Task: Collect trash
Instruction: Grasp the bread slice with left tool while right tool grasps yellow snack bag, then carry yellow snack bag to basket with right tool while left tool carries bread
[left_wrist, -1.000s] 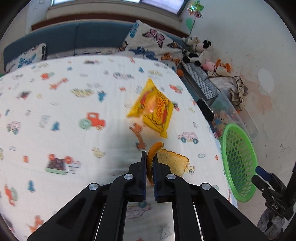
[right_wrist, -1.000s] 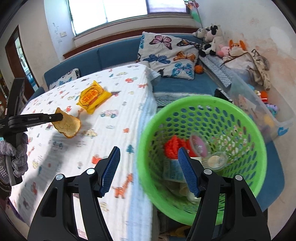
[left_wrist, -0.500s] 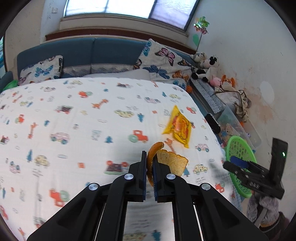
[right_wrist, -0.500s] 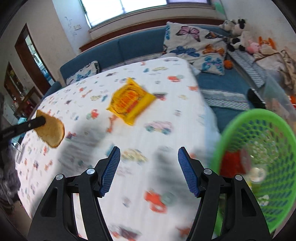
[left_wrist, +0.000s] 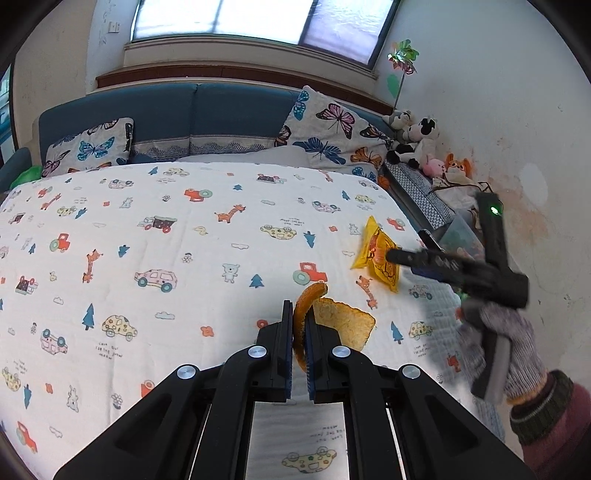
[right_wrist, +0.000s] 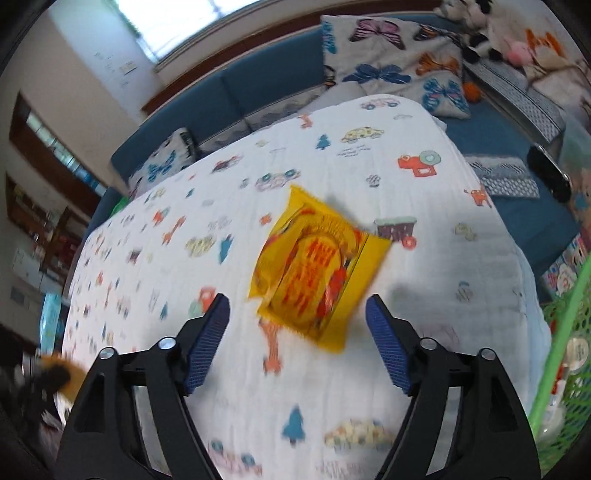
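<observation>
Right tool (right_wrist: 295, 343) jaws wide, just been opening, nothing between; yellow snack packet (right_wrist: 317, 267) just ahead: light, crinkly, slippery; pinch flat sealed edge. Left tool (left_wrist: 298, 332) clamps bread slice (left_wrist: 341, 325).

My left wrist camera looks forward and down along its tool (left_wrist: 299, 332) over the printed bedsheet (left_wrist: 147, 240), toward the blue sofa (left_wrist: 207, 107) and window. My right wrist camera sits closer, tilted steeply above the yellow packet (right_wrist: 317, 269). Both views share that packet (left_wrist: 378, 254), the sheet and the sofa.
</observation>
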